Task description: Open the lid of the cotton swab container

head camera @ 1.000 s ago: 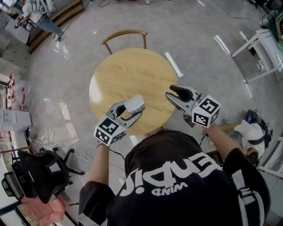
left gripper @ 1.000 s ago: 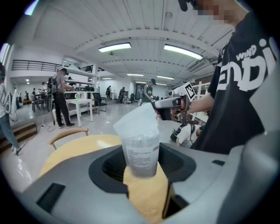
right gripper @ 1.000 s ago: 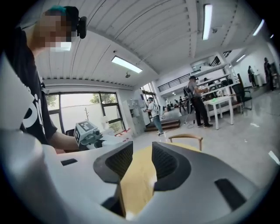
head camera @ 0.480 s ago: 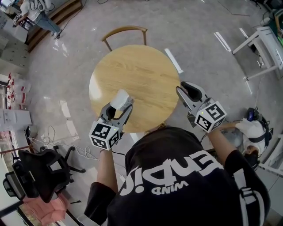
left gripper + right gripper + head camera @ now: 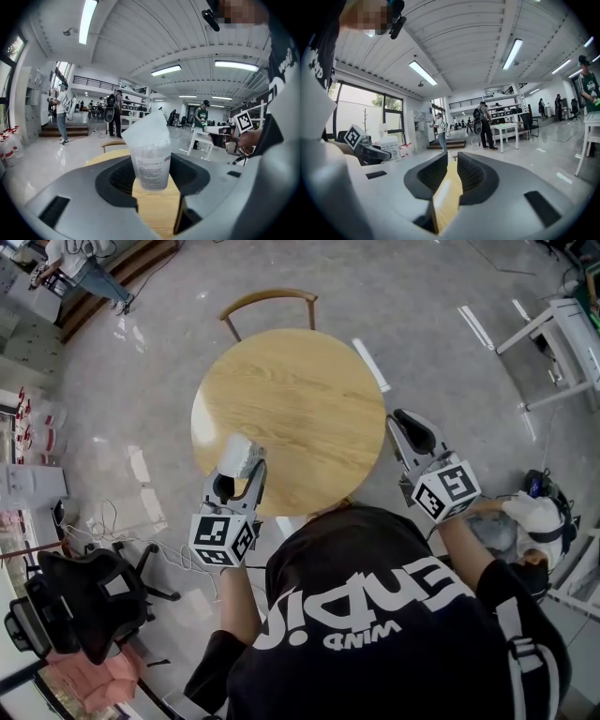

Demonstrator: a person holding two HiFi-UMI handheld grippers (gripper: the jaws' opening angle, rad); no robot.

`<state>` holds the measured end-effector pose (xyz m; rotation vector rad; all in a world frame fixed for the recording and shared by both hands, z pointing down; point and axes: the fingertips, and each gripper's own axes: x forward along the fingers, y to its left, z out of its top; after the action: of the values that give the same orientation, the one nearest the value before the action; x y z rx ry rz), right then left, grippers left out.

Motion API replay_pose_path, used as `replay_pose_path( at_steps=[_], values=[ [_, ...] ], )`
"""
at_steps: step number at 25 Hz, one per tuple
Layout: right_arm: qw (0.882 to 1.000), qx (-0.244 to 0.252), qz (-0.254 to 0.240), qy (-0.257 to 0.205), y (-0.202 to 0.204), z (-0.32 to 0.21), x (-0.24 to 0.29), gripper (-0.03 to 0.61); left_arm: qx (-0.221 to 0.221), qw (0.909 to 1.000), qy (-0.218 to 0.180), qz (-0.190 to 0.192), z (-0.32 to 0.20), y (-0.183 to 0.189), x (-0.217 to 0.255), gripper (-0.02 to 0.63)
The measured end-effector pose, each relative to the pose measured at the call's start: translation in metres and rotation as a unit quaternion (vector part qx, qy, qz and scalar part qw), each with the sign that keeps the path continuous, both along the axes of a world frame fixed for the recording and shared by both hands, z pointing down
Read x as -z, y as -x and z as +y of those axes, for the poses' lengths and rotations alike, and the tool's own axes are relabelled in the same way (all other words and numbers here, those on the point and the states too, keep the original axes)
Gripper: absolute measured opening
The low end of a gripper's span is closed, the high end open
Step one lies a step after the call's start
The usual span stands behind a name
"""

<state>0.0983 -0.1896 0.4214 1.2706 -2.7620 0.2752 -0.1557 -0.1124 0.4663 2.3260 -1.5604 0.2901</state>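
At the far left of the head view, a black office chair (image 5: 80, 601) stands on the pale floor. Just right of it, the left gripper (image 5: 239, 463) reaches over the near-left edge of the round wooden table (image 5: 291, 390) and grasps the cotton swab container (image 5: 236, 454), which is held above the tabletop. In the left gripper view the two jaws of the left gripper (image 5: 151, 174) press on either side of the cotton swab container (image 5: 150, 164). It is a clear tub with a printed label, upright between the pads. Its white lid (image 5: 146, 129) is raised at a slant over the mouth.

A wooden chair (image 5: 267, 302) is tucked in at the far side of the table. Past the table's near-right edge, well apart from the container, is the right gripper (image 5: 403, 424). The right gripper view shows the right gripper (image 5: 451, 169) with its jaws drawn close, only a narrow slit left between the pads. They have just been closing, and nothing lies between them. A white table (image 5: 567, 329) sits at the far right.
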Motion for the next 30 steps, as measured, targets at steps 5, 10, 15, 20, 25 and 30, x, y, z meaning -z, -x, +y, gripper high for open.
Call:
replay_pose_path(
  at_steps=[5, 10, 15, 20, 25, 30],
  values=[
    [1.0, -0.012, 0.01, 0.002, 0.001, 0.002, -0.009, 0.03, 0.018, 0.9998, 0.002, 0.005, 0.002, 0.009, -0.005, 0.221],
    [1.0, -0.025, 0.012, 0.006, 0.001, 0.005, -0.012, 0.012, 0.026, 0.9996, 0.002, 0.014, 0.007, 0.015, -0.007, 0.221],
    [0.999, -0.036, 0.021, 0.007, -0.005, 0.005, -0.016, 0.008, 0.029, 0.9994, 0.001, 0.017, 0.005, 0.011, -0.007, 0.221],
    [0.999, -0.036, 0.023, 0.009, 0.001, 0.009, -0.021, 0.005, 0.03, 0.9995, -0.003, 0.012, 0.005, 0.013, -0.006, 0.221],
    [0.999, -0.035, 0.02, 0.009, 0.001, 0.005, -0.02, 0.003, 0.025, 0.9996, -0.004, 0.009, 0.001, 0.007, -0.004, 0.221],
    [0.999, -0.034, 0.021, 0.008, 0.004, 0.006, -0.021, 0.003, 0.023, 0.9997, -0.006, 0.006, 0.001, 0.007, -0.001, 0.221]
  ],
)
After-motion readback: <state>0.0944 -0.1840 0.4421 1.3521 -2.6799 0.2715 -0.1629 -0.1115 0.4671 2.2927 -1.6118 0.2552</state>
